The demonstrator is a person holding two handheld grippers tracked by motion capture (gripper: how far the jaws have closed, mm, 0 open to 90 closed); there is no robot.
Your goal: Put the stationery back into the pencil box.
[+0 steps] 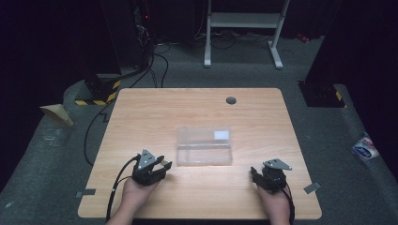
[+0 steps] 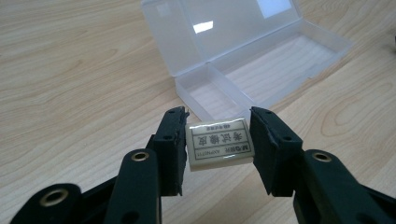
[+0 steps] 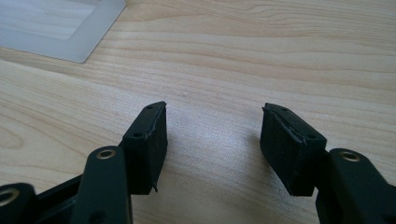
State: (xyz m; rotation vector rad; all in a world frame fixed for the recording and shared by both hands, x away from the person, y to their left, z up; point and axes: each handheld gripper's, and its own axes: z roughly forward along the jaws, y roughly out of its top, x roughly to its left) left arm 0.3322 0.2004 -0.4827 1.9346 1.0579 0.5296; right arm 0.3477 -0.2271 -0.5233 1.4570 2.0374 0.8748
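My left gripper (image 2: 218, 140) is shut on a small white eraser (image 2: 218, 143) with black printed lettering, pinched by its two ends and lifted off the wood. Just beyond it lies a clear plastic case (image 2: 261, 60), open, its lid folded back flat and both halves empty. From above, the left gripper (image 1: 162, 165) sits by the near left corner of the case (image 1: 204, 146). My right gripper (image 1: 256, 174) rests near the table's front right. In its own view the right gripper (image 3: 212, 135) is open over bare wood, with a corner of the case (image 3: 60, 28) at top left.
The wooden table (image 1: 141, 112) has a round cable hole (image 1: 231, 100) at the back. A white label (image 1: 221, 135) shows on the case lid. Beyond the table are a metal stand (image 1: 244, 21), cables (image 1: 155, 56) on the floor, and a packet (image 1: 366, 149) at right.
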